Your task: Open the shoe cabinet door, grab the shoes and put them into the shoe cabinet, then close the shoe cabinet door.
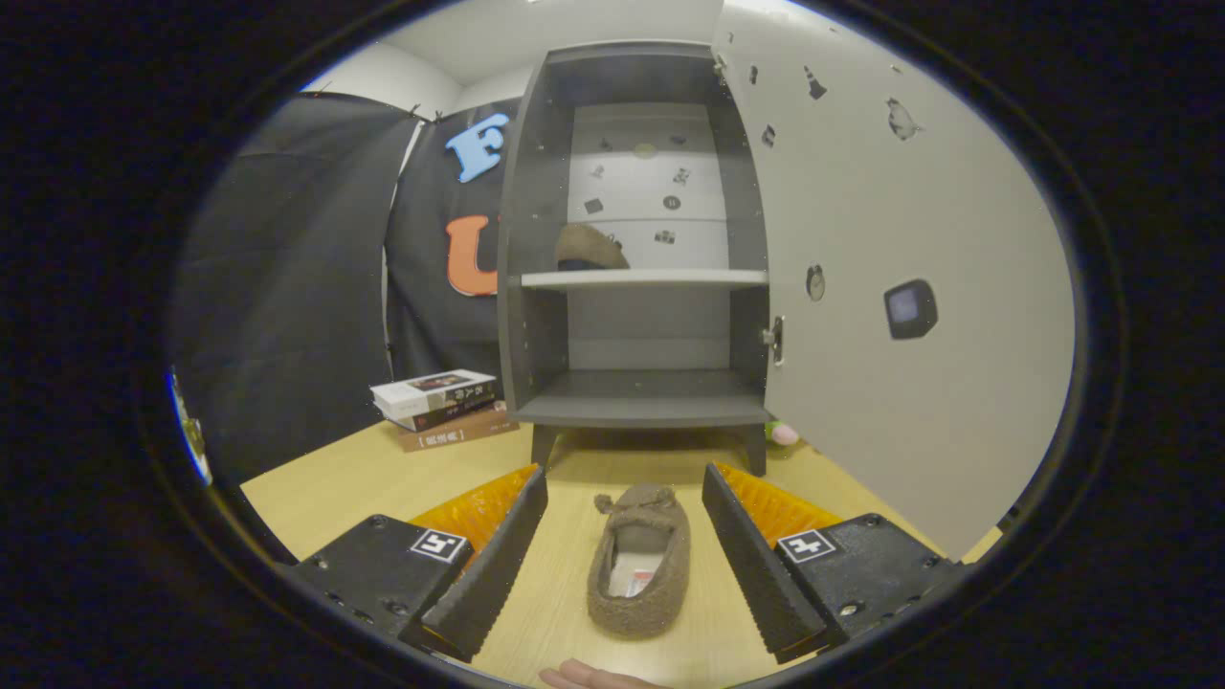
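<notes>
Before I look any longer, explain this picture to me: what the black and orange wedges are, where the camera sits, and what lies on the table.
The camera rides on a hand-held tool and looks forward along its two fingers. Those are the black wedges with orange backs; they stand open and hold nothing.

Between them a fuzzy brown slipper lies on the wooden table, untouched by either finger. A fingertip of a person shows just behind it.

Beyond stands a small grey shoe cabinet, its door swung open to the right. Another brown slipper already sits on the upper shelf; the lower shelf is bare. A stack of books lies left of the cabinet.
</notes>
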Demonstrator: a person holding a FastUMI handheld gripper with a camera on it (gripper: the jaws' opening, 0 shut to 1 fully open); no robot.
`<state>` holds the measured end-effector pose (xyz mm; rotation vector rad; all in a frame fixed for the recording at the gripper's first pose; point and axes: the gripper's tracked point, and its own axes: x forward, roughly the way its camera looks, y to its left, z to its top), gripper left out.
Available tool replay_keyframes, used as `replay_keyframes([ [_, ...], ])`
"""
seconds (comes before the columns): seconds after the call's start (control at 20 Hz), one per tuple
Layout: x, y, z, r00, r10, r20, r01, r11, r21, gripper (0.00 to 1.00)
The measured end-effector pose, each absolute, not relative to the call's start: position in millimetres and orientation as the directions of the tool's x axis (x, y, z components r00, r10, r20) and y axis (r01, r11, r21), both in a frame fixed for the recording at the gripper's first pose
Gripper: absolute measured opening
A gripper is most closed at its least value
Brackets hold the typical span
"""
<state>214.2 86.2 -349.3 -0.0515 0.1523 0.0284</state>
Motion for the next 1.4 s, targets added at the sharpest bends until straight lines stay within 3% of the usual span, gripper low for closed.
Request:
replay_keyframes([
  [0.45, 255.8, 108.0, -433.3, 0.917, 0.015, -0.398, -0.011, 1.0, 0.013, 1.0],
  [0.55, 274.0, 105.7, -443.6, 0.907, -0.003, -0.422, 0.006, 1.0, 0.007, 0.95],
  [0.75, 309.3, 88.4, -455.2, 0.897, -0.068, -0.437, 0.051, 0.997, -0.05, 0.75],
  [0.9, 315.0, 84.8, -447.3, 0.919, -0.043, -0.391, 0.047, 0.999, -0.001, 0.16],
  [1.0, 308.4, 83.5, -431.9, 0.951, -0.045, -0.306, 0.035, 0.999, -0.039, 0.1],
  [1.4, 257.3, 79.5, -361.0, 0.981, -0.025, -0.192, 0.008, 0.996, -0.088, 0.1],
])
